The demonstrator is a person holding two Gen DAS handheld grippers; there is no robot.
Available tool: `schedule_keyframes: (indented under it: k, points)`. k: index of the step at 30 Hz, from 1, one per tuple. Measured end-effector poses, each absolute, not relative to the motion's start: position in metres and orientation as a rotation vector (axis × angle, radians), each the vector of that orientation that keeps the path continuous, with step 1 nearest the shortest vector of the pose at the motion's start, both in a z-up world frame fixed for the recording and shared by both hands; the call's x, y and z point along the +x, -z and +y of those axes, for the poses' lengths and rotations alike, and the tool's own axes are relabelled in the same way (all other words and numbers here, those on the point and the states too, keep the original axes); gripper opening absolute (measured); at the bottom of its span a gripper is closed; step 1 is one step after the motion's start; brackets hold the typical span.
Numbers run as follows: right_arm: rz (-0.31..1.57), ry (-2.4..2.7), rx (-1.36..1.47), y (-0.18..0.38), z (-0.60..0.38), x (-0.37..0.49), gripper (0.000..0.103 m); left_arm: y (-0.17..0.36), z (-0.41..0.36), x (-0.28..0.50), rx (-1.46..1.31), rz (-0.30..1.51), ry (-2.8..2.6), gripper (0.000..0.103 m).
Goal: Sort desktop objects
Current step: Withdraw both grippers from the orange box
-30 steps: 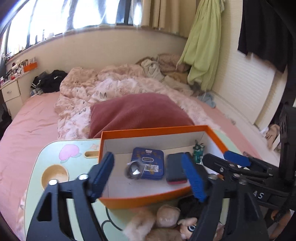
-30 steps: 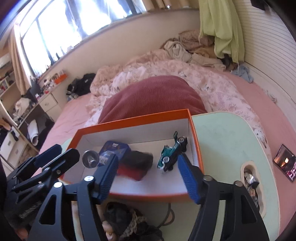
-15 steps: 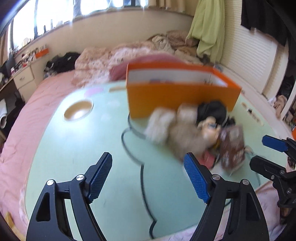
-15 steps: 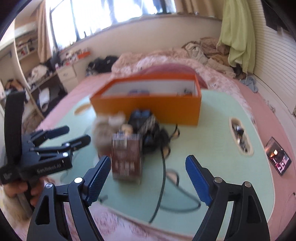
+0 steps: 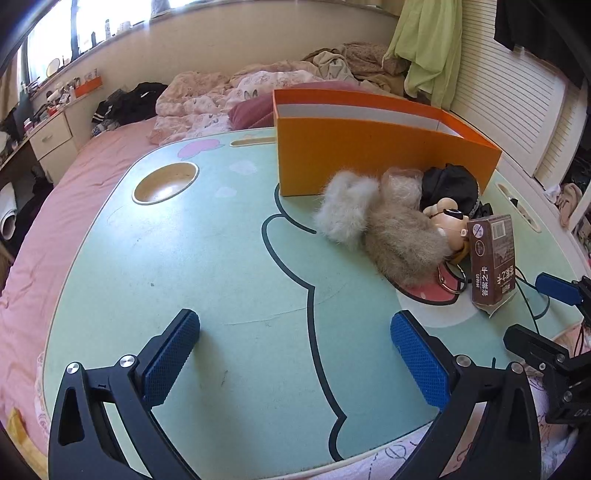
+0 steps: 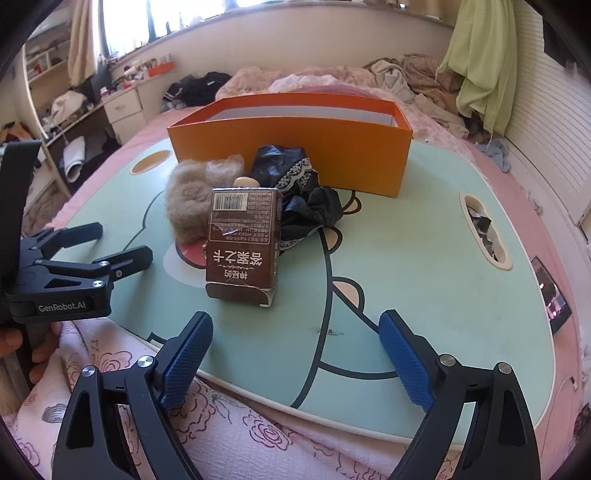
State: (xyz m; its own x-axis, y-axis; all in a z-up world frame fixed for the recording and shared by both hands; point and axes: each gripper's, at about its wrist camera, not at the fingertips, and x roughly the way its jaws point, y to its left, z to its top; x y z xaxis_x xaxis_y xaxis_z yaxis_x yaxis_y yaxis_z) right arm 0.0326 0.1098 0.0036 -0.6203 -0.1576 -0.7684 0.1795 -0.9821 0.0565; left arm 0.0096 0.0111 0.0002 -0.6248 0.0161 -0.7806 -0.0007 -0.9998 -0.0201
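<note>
Fingers [image 6: 186,356] on both grippers are opening wide, holding nothing; brown box [image 6: 243,247] near the surface's [image 6: 406,258] front edge looks light and stiff; pinch its flat sides.

Bright daylight comes from the windows [image 6: 122,22] behind — they glare white; both views sharp, edges strongly curved, corners dark.

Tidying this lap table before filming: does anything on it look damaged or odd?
The brown carton stands upside down: its print reads inverted, and its bottom flap has sprung open. A furry doll and black lacy cloth lie heaped against the orange box.
</note>
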Motion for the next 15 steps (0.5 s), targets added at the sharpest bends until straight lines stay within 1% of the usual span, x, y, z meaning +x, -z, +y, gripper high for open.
schedule_keyframes:
  k: [15]
  points:
    - [0.030, 2.667, 1.258, -0.0038, 0.1095, 0.0328, 0.093, -0.0001, 0.0109, 0.0098, -1.357, -0.029, -2.824, 0.103]
